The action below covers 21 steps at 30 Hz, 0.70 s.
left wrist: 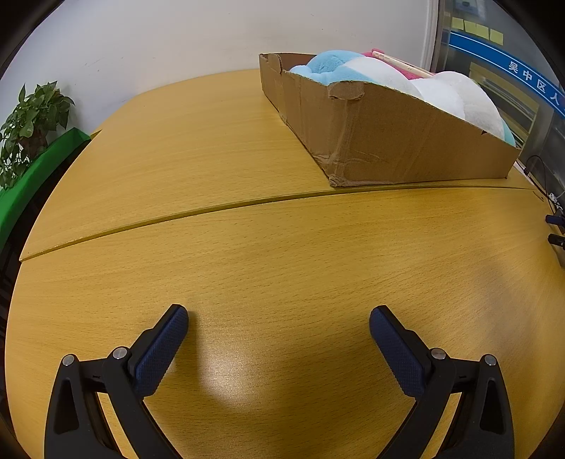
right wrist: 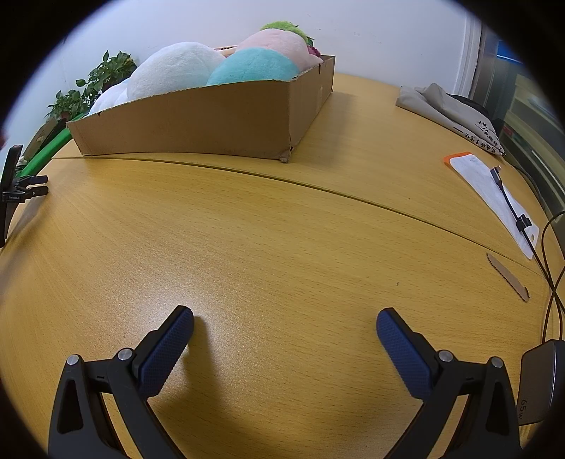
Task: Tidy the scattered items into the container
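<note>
- Left tongs (left wrist: 279, 316) released, both blue pads wide apart, nothing between them, low over the bare table (left wrist: 247, 247).
- Right tongs (right wrist: 285, 317) released the same way, empty, over the same wood top.
- One cardboard box (left wrist: 370, 141) stands on the far table half, just behind the seam between the two tabletops; in the right view the box (right wrist: 212, 120) sits left of centre.
- Inside it, plush toys (left wrist: 388, 76) piled above the rim: from the right view one white, one teal, one pink and a green one at the back (right wrist: 282, 26); the exact count of toys is unclear.
- A pale stick (left wrist: 402, 65) lies across the top of the pile.
- Writing: a grey charger (right wrist: 540, 381) at the right edge reads "65W"; a grey bag (right wrist: 452, 106) carries Chinese print, too small to read; a blue band (left wrist: 512, 65) on the glass shows white characters "吴中区人".
- One white sheet (right wrist: 494, 197) with an orange end, a black cable (right wrist: 512, 208) across it.
- One cardboard strip (right wrist: 508, 279) near the cables.
- One leafy plant (left wrist: 31, 120) at the left wall.
</note>
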Available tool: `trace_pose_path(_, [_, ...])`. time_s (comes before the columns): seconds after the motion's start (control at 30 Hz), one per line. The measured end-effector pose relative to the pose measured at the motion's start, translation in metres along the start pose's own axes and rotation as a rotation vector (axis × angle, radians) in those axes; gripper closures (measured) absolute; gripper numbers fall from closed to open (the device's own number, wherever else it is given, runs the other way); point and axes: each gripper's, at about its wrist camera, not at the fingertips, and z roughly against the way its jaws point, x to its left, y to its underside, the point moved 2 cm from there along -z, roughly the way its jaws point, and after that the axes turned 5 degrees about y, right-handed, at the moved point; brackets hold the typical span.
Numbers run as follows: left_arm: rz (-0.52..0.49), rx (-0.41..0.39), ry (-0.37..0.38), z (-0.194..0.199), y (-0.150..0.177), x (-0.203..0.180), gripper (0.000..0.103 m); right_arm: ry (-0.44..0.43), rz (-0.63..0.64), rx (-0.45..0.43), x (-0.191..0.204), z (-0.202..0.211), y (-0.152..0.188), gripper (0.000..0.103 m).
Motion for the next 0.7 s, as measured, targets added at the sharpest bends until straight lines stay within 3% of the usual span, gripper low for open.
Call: trace_pose_path(0.7, [-0.001,0.000,0.000,0.0006,0.0007,-0.0014,0.000,0.001,0.000,-0.001,0.0001,-0.0005,-0.0003,0.000])
